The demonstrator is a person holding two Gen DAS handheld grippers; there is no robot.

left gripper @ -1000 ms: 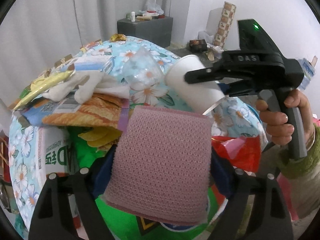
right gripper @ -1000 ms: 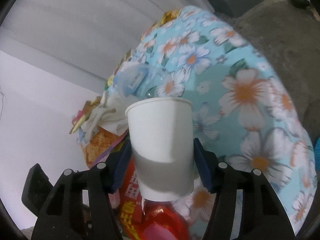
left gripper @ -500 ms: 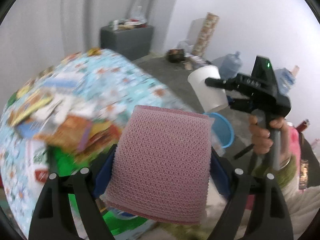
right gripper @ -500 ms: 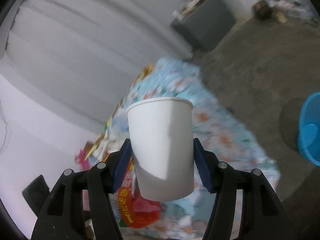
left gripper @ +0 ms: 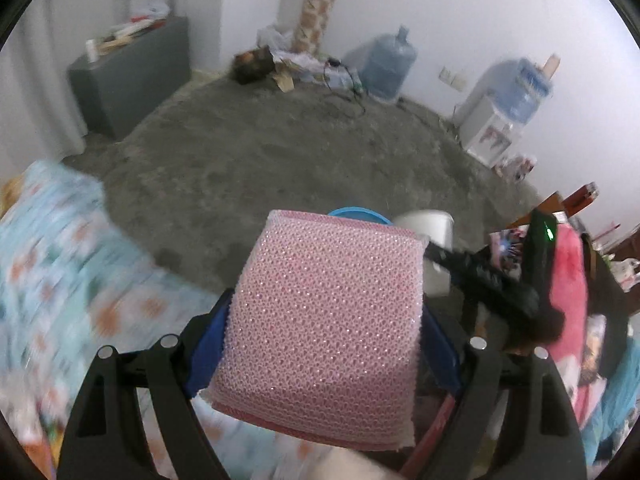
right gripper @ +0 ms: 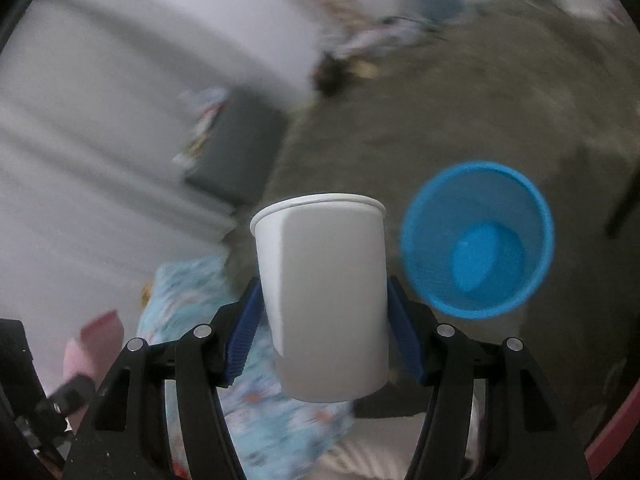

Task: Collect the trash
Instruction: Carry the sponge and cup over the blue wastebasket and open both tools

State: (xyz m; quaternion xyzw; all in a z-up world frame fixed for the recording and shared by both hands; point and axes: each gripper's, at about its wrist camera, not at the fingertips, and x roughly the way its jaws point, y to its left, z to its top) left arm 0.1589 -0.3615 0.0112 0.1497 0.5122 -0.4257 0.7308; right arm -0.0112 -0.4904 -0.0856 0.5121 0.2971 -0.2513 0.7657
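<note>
My left gripper (left gripper: 324, 344) is shut on a pink mesh sponge (left gripper: 324, 320) that fills the gap between its blue pads. Behind the sponge's top edge peeks the rim of a blue bin (left gripper: 358, 213). My right gripper (right gripper: 324, 328) is shut on a white paper cup (right gripper: 326, 300), held rim away from the camera. The blue bin (right gripper: 478, 240) stands on the floor just right of the cup, its inside open to view. In the left wrist view the cup (left gripper: 434, 252) and the right gripper's black body show at the right of the sponge.
The floral-clothed table (left gripper: 52, 280) lies at the lower left. A grey cabinet (left gripper: 128, 72) stands by the wall. Water jugs (left gripper: 386, 66) and a white dispenser (left gripper: 490, 132) line the far wall across the grey floor. Pink and red clutter sits at the right.
Both grippers have swung away from the littered table toward the open floor, each keeping its load. The blue bin has come into full view beside the cup.
</note>
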